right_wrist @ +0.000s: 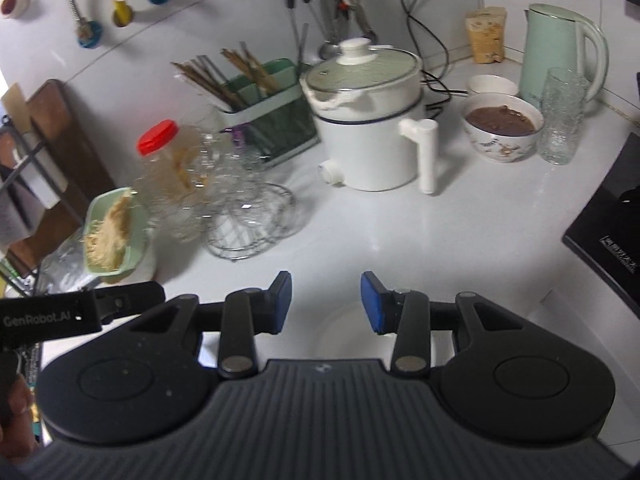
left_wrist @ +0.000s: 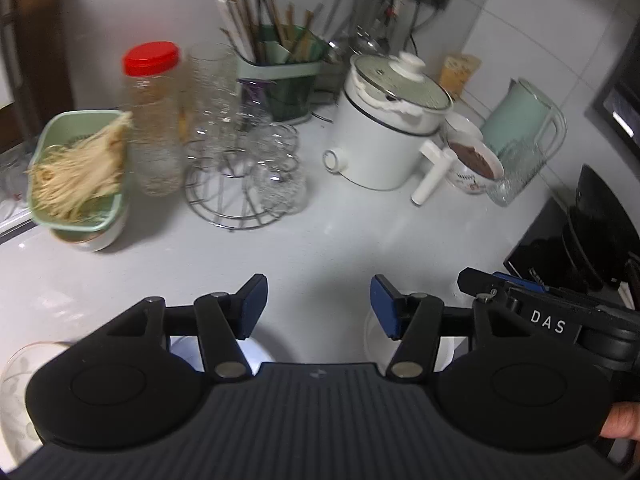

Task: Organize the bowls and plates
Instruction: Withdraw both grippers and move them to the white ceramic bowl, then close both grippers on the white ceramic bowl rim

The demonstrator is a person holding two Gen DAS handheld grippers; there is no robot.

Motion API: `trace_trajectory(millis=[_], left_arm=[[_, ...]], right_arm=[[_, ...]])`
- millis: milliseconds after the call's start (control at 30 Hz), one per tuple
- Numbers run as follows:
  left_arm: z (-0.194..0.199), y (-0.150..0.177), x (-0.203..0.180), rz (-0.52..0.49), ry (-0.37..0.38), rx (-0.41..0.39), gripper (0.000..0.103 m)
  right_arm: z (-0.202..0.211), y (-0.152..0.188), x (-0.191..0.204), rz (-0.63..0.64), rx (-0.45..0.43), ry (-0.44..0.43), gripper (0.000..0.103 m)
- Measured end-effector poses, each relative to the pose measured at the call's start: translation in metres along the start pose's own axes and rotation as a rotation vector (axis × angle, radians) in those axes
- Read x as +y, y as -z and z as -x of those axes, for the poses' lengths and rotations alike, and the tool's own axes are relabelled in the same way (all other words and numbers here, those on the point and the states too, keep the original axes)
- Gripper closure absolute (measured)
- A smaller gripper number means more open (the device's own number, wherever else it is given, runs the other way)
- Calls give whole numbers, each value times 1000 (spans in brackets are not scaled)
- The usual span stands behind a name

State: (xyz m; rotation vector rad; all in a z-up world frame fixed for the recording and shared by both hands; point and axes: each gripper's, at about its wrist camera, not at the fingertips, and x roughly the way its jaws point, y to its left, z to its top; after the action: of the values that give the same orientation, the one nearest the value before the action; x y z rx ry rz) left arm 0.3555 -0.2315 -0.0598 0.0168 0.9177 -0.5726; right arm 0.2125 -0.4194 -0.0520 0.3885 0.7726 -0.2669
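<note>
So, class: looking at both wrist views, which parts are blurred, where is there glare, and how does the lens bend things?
Left wrist view: the red-lidded clear plastic jar and the green basket of pale noodles are smeared by blur; the white countertop has a soft sheen. Right wrist view: the clear glasses on the wire rack are blurred, the white lidded electric pot is sharper, and wall tile lines curve from fisheye distortion.

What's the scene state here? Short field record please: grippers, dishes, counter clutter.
left gripper: jaws open, empty
right gripper: jaws open, empty
dishes below: white bowl under right gripper; patterned bowl at left
filled bowl: brown food, beside kettle
clutter: electric pot, glass rack, red-lid jar
</note>
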Motion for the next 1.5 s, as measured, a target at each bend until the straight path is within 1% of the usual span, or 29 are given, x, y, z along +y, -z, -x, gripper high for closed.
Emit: trace_trajectory(millis=[67, 167, 200, 367, 467, 567, 633, 733, 833, 1033, 1167, 1233, 1300, 1333, 1367, 1400, 1433, 1467, 1500], left_arm=[[-13, -1, -8, -20, 2, 21, 40], [-36, 1, -18, -52, 17, 52, 39], [-44, 2, -20, -60, 20, 67, 39], [-82, 8, -30, -74, 50, 145, 39], [-99, 12, -34, -75, 68, 183, 39], [-112, 18, -40, -79, 106, 206, 39], [-123, 22, -43, -72, 118, 238, 39], [-137, 28, -48, -85, 112, 261, 39], [-146, 31, -51, -93, 101, 281, 39], [-156, 35, -55, -112, 96, 317, 40], [-162, 38, -55, -89, 94, 333, 42], [-166, 39, -55, -92, 90, 342, 47], [-168, 40, -55, -89, 86, 349, 54], [-169, 40, -54, -83, 86, 353, 56], [-171, 41, -53, -75, 85, 355, 61], [-172, 41, -53, -72, 81, 358, 66], [-173, 42, -53, -72, 77, 359, 68], [-174, 43, -53, -74, 77, 363, 73], [-174, 44, -53, -74, 86, 370, 78]], right_arm=[[-6, 0, -11, -8, 13, 18, 61], [-15, 2, -28, -24, 26, 44, 46], [-18, 4, -33, -33, 30, 51, 45], [-32, 14, -57, -80, 63, 57, 45], [-41, 20, -68, -103, 84, 67, 45], [-50, 27, -79, -136, 110, 71, 45], [-57, 32, -84, -138, 128, 75, 45], [-64, 39, -87, -131, 146, 75, 46], [-70, 42, -86, -88, 132, 117, 46], [-78, 42, -93, -126, 136, 77, 46], [-83, 45, -93, -136, 159, 45, 47], [-85, 45, -94, -146, 168, 35, 51], [-88, 46, -95, -156, 178, 25, 54], [-89, 46, -95, -155, 187, 25, 59], [-91, 47, -94, -151, 200, 29, 64], [-92, 48, -94, -148, 211, 31, 66], [-94, 49, -94, -147, 221, 26, 70], [-96, 49, -93, -146, 231, 23, 75], [-97, 50, -93, -144, 240, 23, 76]])
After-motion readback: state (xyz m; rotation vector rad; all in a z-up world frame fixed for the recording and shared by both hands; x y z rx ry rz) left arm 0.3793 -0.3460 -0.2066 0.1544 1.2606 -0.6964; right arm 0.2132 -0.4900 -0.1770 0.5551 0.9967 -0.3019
